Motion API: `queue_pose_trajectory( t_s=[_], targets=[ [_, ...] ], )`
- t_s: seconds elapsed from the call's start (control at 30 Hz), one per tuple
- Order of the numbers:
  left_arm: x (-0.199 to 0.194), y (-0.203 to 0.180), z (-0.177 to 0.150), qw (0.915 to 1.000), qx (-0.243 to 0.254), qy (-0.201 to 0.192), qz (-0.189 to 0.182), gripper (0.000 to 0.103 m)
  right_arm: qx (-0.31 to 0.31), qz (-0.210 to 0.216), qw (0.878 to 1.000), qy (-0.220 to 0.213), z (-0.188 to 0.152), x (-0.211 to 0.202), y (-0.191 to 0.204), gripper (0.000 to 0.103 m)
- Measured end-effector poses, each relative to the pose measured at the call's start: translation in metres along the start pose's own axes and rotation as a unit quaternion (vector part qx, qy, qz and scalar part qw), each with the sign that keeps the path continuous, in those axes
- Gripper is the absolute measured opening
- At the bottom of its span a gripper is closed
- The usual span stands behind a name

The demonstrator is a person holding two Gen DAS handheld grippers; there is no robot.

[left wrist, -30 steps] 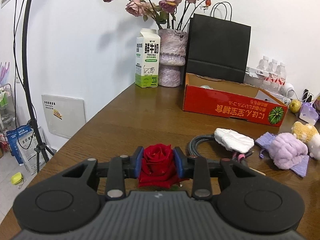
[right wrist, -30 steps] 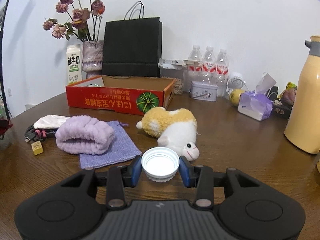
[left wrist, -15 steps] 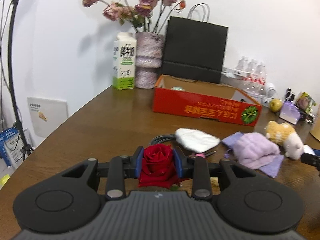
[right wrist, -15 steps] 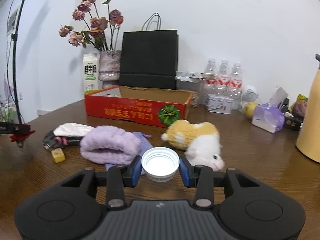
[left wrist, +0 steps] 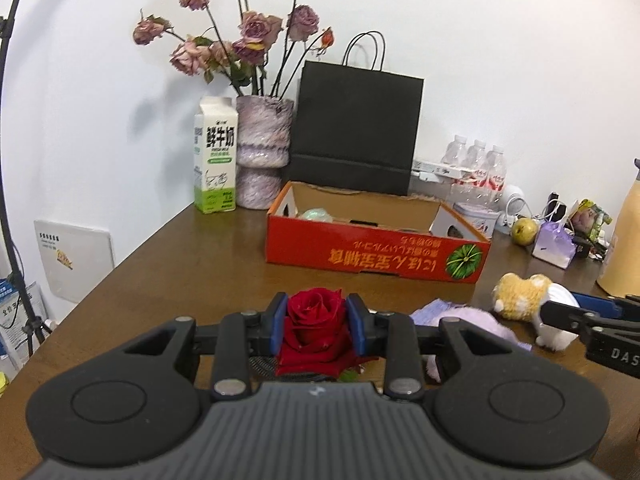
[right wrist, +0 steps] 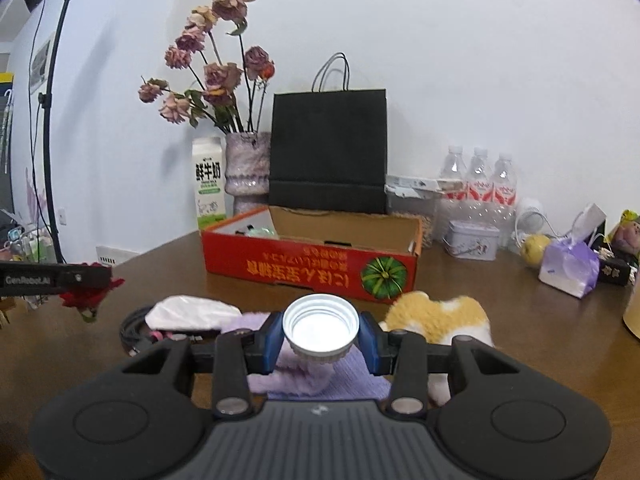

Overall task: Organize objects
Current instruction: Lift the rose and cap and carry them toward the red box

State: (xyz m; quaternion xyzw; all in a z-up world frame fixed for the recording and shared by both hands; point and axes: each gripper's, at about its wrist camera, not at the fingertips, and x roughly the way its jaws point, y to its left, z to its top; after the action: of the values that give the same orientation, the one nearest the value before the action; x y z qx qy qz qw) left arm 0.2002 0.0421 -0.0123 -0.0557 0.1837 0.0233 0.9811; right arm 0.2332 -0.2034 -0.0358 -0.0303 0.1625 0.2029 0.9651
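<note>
Both carried items are lifted off the desk [right wrist: 500,312] but not yet stowed. The left gripper [left wrist: 316,322] has its fingers pressed narrowly on a red rose head [left wrist: 314,320], full-petalled, low centre of the left view. The right gripper [right wrist: 320,330] clamps a white bottle cap [right wrist: 320,328], open side up. The likely destination, the red cardboard box [right wrist: 312,270] mid-frame, already contains a few things. A plush toy [right wrist: 440,316], purple towel roll [right wrist: 296,376] and white pouch [right wrist: 192,312] remain loose.
</note>
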Motion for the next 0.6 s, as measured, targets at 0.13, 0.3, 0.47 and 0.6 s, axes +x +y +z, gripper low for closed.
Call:
queue_pose_trajectory(
  t_s=[0.13,0.3,0.47,0.6],
  targets=[
    [0.004,-0.006,0.006,1.0,0.002,-0.005,-0.007,0.033,0.0,0.004,1.0,-0.009,0.01,0.003,0.005,0.039],
    [0.009,-0.015,0.017,0.9998,0.001,-0.013,-0.016,0.033,0.0,0.007,1.0,-0.017,0.02,0.009,0.008,0.039],
    [0.016,-0.023,0.025,0.9996,0.001,-0.018,-0.022,0.033,0.001,0.011,1.0,-0.024,0.032,0.017,0.009,0.039],
    [0.023,-0.028,0.034,0.9995,-0.001,-0.022,-0.024,0.033,0.005,0.013,0.999,-0.028,0.041,0.026,0.01,0.039]
  ],
)
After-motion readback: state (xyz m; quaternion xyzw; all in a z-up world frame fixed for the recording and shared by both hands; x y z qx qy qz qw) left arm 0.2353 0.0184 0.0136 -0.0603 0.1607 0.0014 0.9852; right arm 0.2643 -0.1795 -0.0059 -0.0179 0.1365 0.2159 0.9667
